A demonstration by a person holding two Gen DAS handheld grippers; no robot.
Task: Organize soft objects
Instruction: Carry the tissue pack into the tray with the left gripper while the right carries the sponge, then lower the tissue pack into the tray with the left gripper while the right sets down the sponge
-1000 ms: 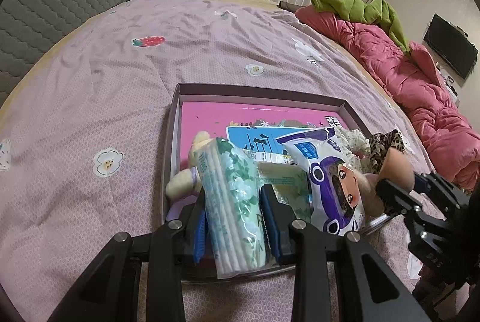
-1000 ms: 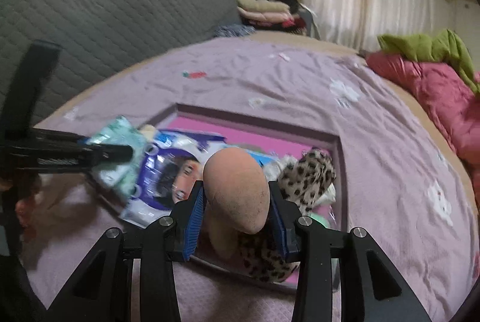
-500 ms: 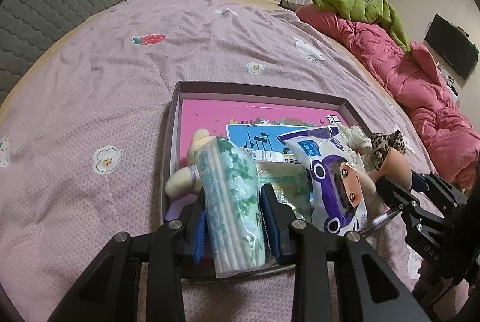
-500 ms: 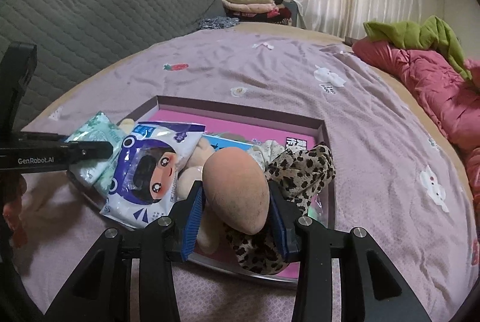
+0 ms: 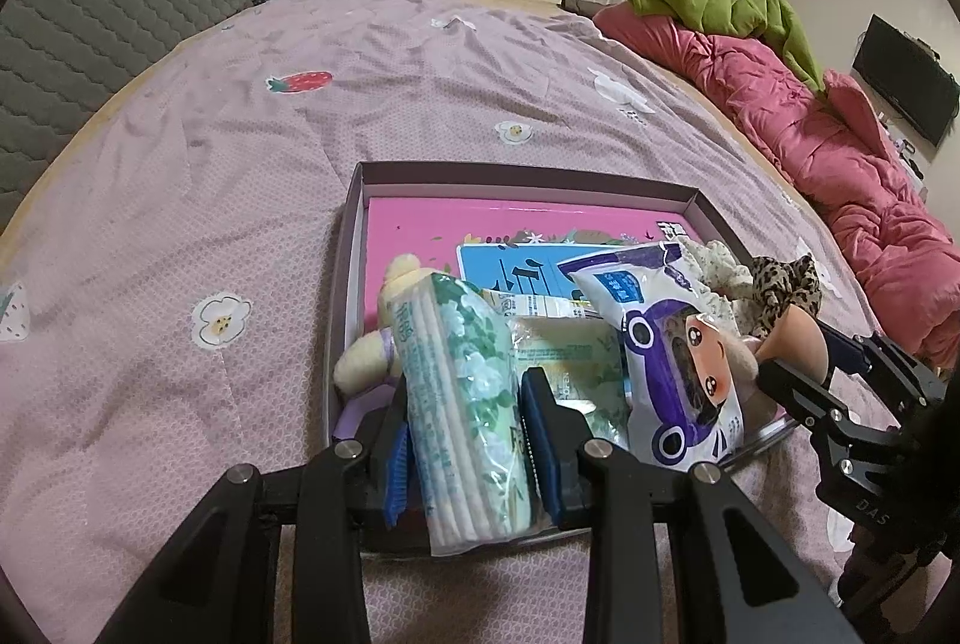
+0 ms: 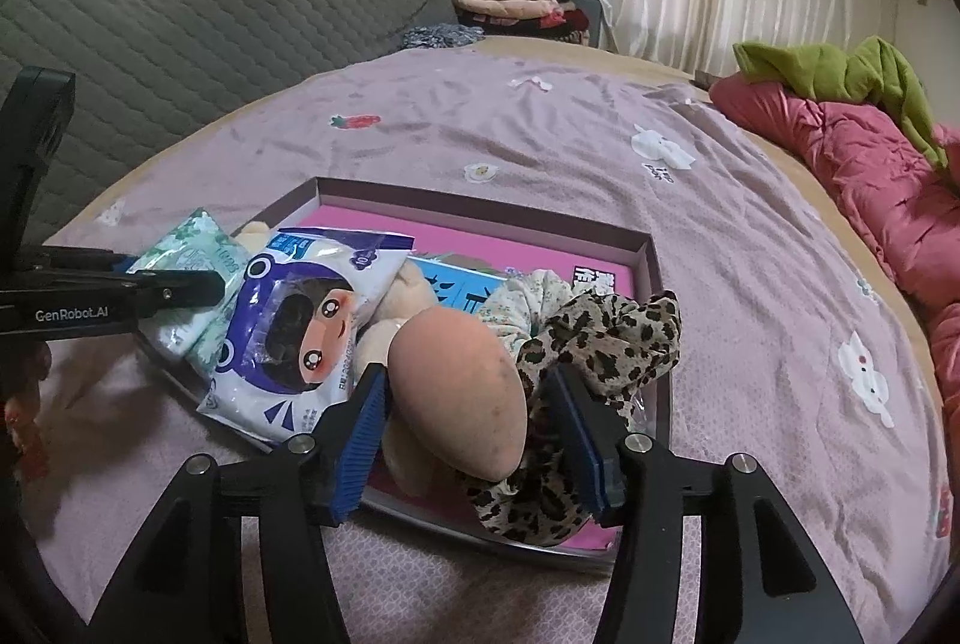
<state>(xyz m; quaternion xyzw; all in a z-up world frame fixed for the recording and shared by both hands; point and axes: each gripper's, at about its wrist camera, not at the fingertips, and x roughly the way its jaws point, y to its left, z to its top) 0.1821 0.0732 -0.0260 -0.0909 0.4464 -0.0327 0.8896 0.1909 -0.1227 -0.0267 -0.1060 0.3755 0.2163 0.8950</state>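
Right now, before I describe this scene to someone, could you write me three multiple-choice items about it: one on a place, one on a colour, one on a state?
1. Where does the leopard-print scrunchie lie?
A. on the red quilt
B. in the shallow box
C. on the folded clothes

2. What colour is the box bottom?
A. yellow
B. black
C. pink

3. What is the left gripper doing?
A. gripping the green tissue pack
B. standing open and empty
C. gripping a plush toy

Answers:
1 B, it sits inside the box's right corner.
2 C, bright pink shows behind the items.
3 A, both jaws press the pack's sides.
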